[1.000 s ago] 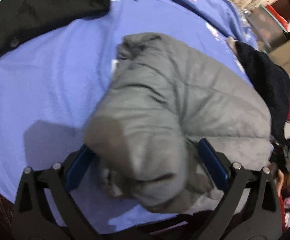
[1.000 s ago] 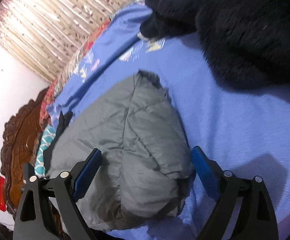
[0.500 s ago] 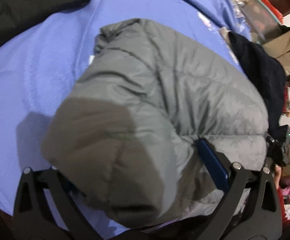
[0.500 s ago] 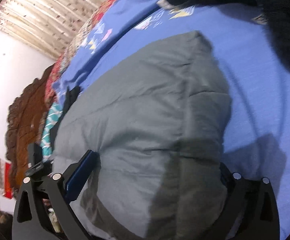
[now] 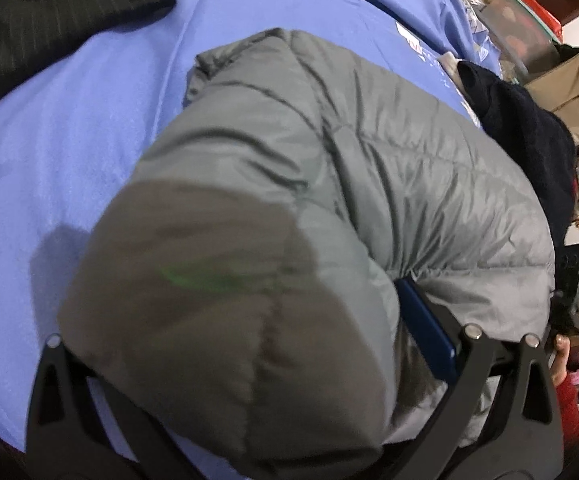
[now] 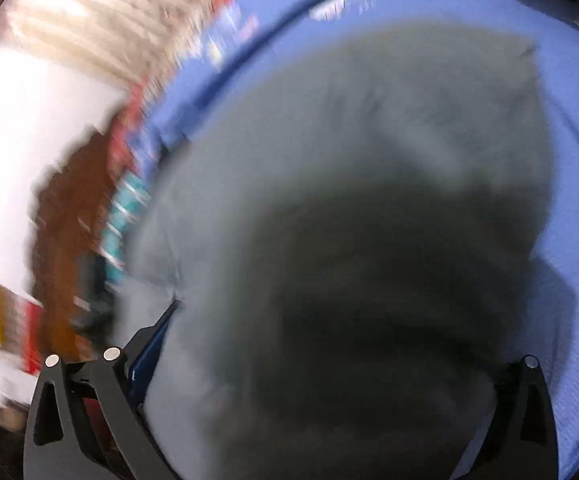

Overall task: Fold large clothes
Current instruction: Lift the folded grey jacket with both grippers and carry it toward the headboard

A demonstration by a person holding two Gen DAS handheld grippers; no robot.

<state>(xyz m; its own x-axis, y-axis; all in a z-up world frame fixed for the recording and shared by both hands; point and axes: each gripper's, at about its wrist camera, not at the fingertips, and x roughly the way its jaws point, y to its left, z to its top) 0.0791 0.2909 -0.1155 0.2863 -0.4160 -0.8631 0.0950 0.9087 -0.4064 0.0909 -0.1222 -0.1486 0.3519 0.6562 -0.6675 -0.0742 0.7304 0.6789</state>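
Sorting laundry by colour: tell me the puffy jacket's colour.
Grey, quilted: the puffy jacket shows best in the left wrist view.

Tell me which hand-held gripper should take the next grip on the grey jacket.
Left, probably. The left hand-held gripper straddles a bunched end of the jacket in sharp view; the right hand-held gripper also straddles it, but its view is motion-blurred.

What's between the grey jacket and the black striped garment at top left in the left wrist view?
Only bare blue sheet lies between the grey jacket and the black striped garment, as the left wrist view shows.
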